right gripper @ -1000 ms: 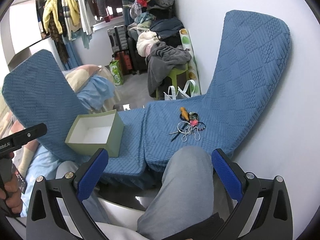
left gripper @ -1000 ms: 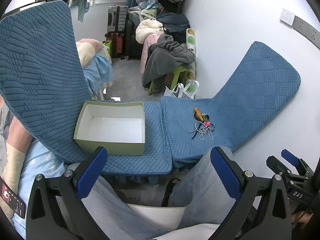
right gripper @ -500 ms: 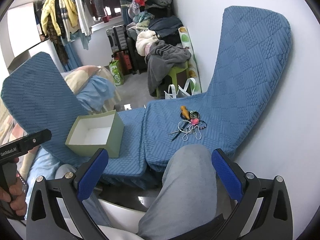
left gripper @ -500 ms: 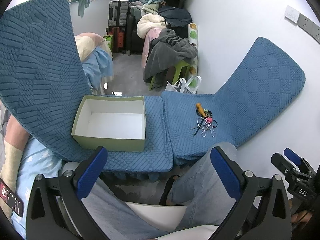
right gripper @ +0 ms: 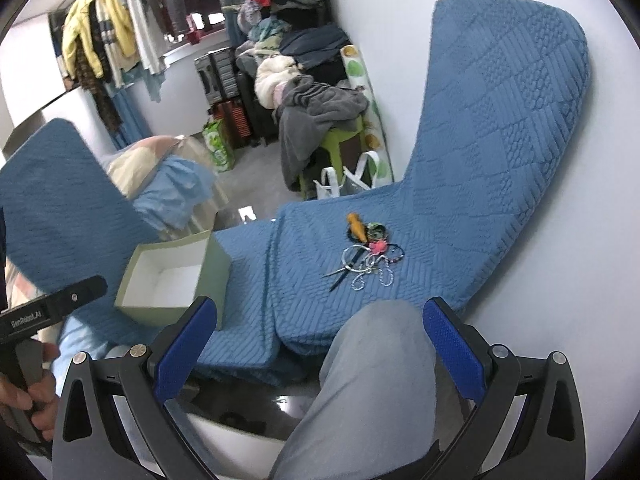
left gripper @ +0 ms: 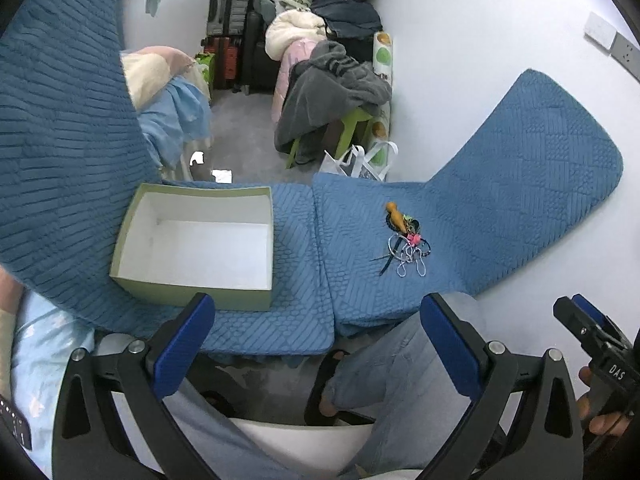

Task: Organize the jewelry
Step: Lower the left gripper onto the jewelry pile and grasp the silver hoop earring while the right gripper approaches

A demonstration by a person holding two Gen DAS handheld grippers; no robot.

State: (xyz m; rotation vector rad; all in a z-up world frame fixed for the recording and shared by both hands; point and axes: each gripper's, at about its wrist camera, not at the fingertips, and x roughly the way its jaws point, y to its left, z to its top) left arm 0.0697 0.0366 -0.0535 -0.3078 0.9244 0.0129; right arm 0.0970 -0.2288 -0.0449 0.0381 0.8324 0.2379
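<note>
I am holding both tools back over the person's knees, and I judge the job as not yet begun: this is the approach step. The left gripper (left gripper: 318,320) is standing with its blue fingers spread wide and nothing between them; the right gripper (right gripper: 320,322) is spread likewise and carrying nothing. The jewelry pile (right gripper: 366,254) is lying in a loose tangle on the right-hand blue cushion (right gripper: 460,208), well apart from both tools. The green box (left gripper: 192,240) is sitting open and bare inside on the neighbouring cushion, to the left of the pile. The pile's long axis is running from the orange piece (right gripper: 357,226) at the far end toward the looped chains (right gripper: 376,274) nearest me. The next move is calling for the right tool to reach forward and down and isolate one piece, since the strands are overlapping and may drag together.
</note>
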